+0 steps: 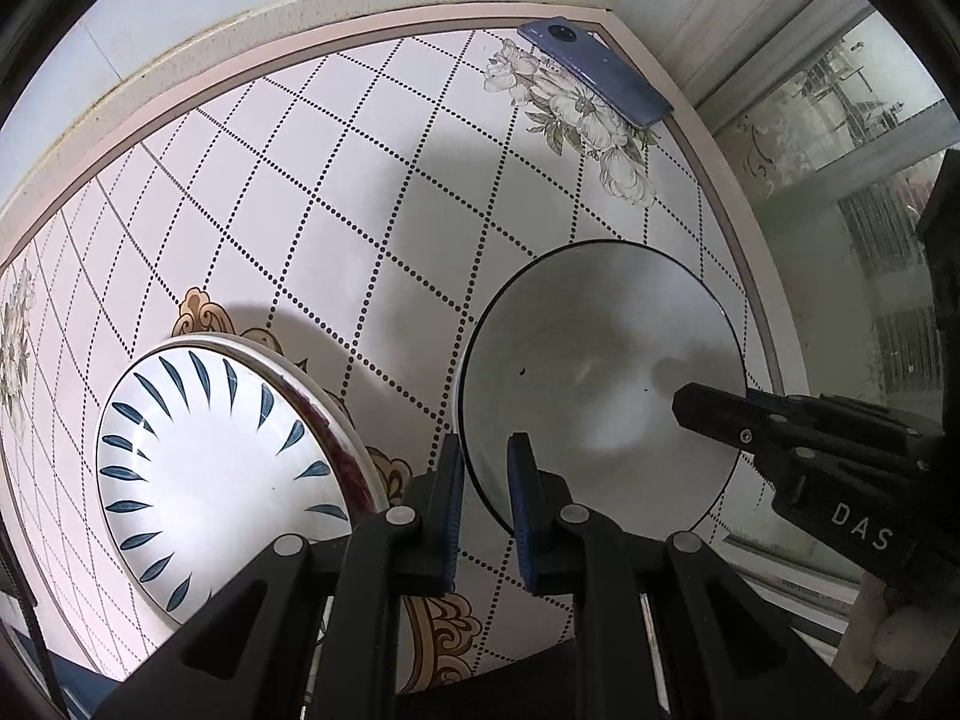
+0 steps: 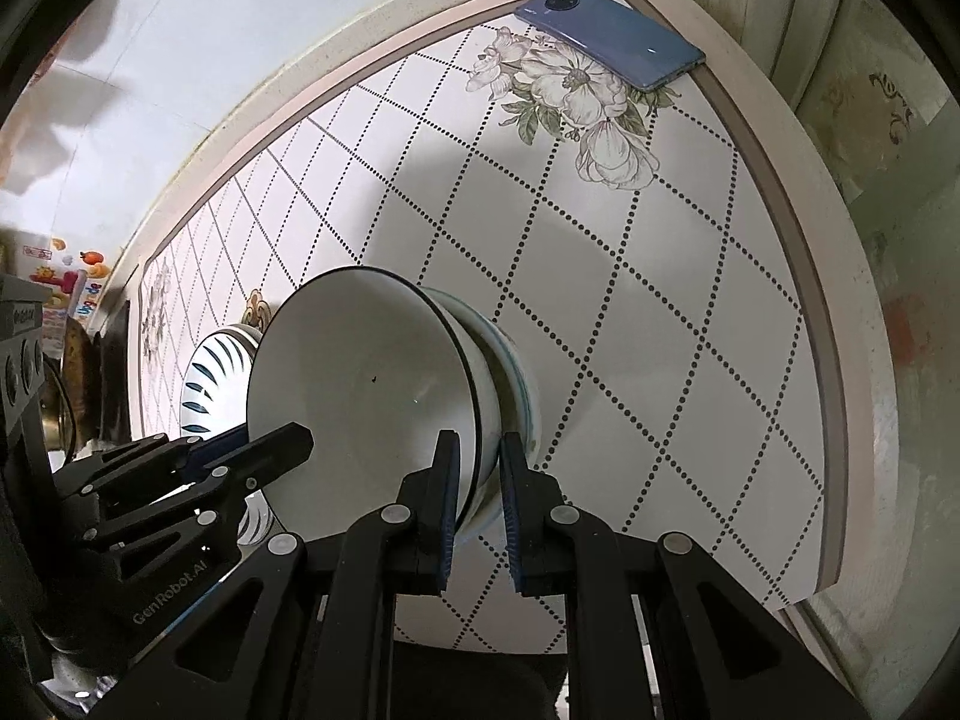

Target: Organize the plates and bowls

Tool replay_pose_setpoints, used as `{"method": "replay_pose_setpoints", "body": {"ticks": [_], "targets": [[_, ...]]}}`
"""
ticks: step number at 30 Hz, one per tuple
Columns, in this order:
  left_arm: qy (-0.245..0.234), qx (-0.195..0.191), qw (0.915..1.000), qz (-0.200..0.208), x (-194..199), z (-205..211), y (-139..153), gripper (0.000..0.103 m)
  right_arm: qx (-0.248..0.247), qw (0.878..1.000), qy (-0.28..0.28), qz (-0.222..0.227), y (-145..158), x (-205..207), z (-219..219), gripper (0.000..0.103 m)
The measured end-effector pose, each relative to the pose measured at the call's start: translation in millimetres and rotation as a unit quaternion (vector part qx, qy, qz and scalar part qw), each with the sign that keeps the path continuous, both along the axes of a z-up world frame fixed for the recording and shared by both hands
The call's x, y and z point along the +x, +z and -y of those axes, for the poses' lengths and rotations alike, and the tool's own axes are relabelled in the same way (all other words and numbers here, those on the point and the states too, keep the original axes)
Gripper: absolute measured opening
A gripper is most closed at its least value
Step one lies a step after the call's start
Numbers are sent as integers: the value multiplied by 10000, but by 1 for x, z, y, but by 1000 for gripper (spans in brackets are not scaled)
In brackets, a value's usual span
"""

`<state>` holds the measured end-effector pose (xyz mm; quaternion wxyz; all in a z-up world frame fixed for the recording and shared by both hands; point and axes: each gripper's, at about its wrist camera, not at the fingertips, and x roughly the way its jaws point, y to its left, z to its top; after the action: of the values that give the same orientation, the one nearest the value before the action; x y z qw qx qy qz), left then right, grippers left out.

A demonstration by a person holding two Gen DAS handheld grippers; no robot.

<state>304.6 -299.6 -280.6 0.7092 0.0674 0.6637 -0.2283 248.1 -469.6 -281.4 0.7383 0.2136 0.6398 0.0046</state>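
A white bowl with a thin black rim (image 1: 600,372) (image 2: 360,372) is held at both sides, just above the tiled tabletop (image 1: 372,192). My left gripper (image 1: 486,462) is shut on its left rim and shows in the right wrist view as dark fingers (image 2: 288,444). My right gripper (image 2: 480,456) is shut on the opposite rim, and its fingers (image 1: 708,414) reach in from the right. Directly under the bowl sits a second bowl with thin blue bands (image 2: 519,378); I cannot tell whether they touch. A white dish with blue leaf strokes (image 1: 216,468) (image 2: 210,372) lies to the left.
The leaf dish rests on another plate with a white rim (image 1: 354,426). A blue phone (image 1: 594,72) (image 2: 612,42) lies at the table's far right corner. The table's pink edge (image 1: 744,252) runs close on the right, with a wall behind.
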Motion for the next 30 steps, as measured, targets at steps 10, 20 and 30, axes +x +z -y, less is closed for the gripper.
{"method": "replay_pose_setpoints", "body": {"ticks": [10, 20, 30], "targets": [[-1, -11, 10000, -10, -2, -2, 2, 12, 17, 9999, -154, -49, 3, 0, 3, 20], [-22, -193, 9974, 693, -16, -25, 74, 16, -368, 9985, -172, 368, 61, -21, -3, 50], [20, -541, 9925, 1094, -30, -49, 135, 40, -797, 9921, -134, 957, 139, -52, -27, 84]]}}
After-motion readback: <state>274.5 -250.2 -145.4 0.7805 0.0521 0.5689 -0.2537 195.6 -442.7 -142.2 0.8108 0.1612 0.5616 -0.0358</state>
